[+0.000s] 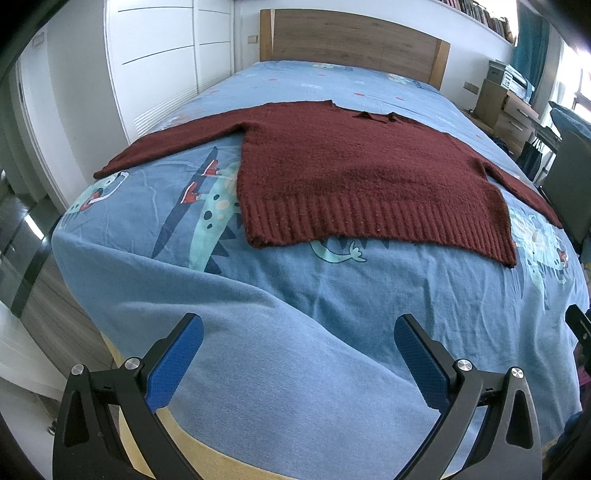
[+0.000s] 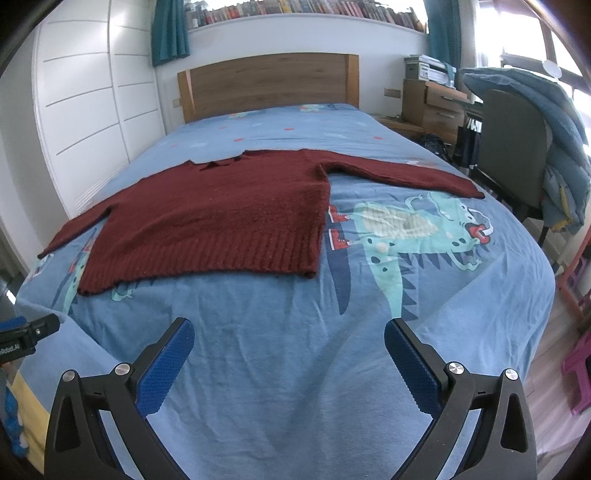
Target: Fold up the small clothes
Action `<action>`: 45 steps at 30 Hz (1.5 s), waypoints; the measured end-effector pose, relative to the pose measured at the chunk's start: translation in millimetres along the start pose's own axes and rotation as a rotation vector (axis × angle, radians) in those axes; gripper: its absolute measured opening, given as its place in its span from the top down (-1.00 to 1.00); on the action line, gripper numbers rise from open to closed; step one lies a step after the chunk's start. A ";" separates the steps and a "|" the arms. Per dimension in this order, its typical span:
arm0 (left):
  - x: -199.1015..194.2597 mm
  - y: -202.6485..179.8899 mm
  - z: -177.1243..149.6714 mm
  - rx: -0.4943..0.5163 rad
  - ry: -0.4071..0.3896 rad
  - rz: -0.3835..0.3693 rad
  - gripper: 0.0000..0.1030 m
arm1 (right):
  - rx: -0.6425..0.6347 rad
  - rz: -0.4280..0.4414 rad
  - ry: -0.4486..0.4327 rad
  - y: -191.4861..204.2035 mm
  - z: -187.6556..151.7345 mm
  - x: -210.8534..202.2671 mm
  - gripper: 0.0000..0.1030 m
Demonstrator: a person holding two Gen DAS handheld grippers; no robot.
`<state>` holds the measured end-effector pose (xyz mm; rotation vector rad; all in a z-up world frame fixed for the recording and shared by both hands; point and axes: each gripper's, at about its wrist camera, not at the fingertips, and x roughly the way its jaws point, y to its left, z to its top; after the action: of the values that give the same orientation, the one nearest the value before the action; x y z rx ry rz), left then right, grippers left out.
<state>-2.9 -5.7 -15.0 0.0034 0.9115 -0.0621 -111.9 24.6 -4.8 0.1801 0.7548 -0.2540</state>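
Blue-padded jaws of the left gripper (image 1: 298, 334) spread wide, nothing between them, poised above the foot edge of the bed (image 1: 280, 332). Same on the other side: right gripper (image 2: 289, 335) with jaws equally far apart, empty, over bare blue sheet (image 2: 288, 369) at the foot end. A black corner of the left gripper just visible at the left margin of the right wrist view.

Beyond both sets of fingers, well apart from them, a dark red knitted sweater (image 1: 354, 170) spread flat across the middle of the bed, ribbed hem toward the cameras, collar toward the headboard. Both sleeves stretched out sideways, the left one (image 1: 166, 146) reaching the bed's left edge, the right one (image 2: 402, 171) ending near the right edge. Untouched by either gripper, unfolded.

Under and beside the sweater, a cartoon dinosaur print (image 2: 417, 229) in teal on the sheet, partly covered by the knit.

Farther back, a wooden headboard (image 2: 269, 83) against the wall, white wardrobe doors (image 2: 92, 107) to the left, a row of books on a shelf (image 2: 306, 9) above. On the right, a wooden drawer unit (image 2: 432, 101) and a chair (image 2: 517, 147) draped with a blue quilt (image 2: 554, 129).
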 end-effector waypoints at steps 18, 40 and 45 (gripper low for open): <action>-4.6 -7.5 -8.5 -0.018 0.007 -0.006 -0.98 | 0.000 0.003 0.007 0.1 0.5 -0.6 -1.00; -19.7 13.7 69.1 -0.060 -0.038 0.039 -0.98 | 0.323 0.042 0.049 -101.5 90.8 46.8 -1.00; -13.1 12.0 97.5 -0.067 -0.033 0.037 -0.98 | 0.414 0.001 0.047 -160.9 123.9 89.3 -1.00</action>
<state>66.7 4.1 54.8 -0.0426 0.8801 0.0031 -15.5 -174.6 10.5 0.5795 0.7420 -0.4053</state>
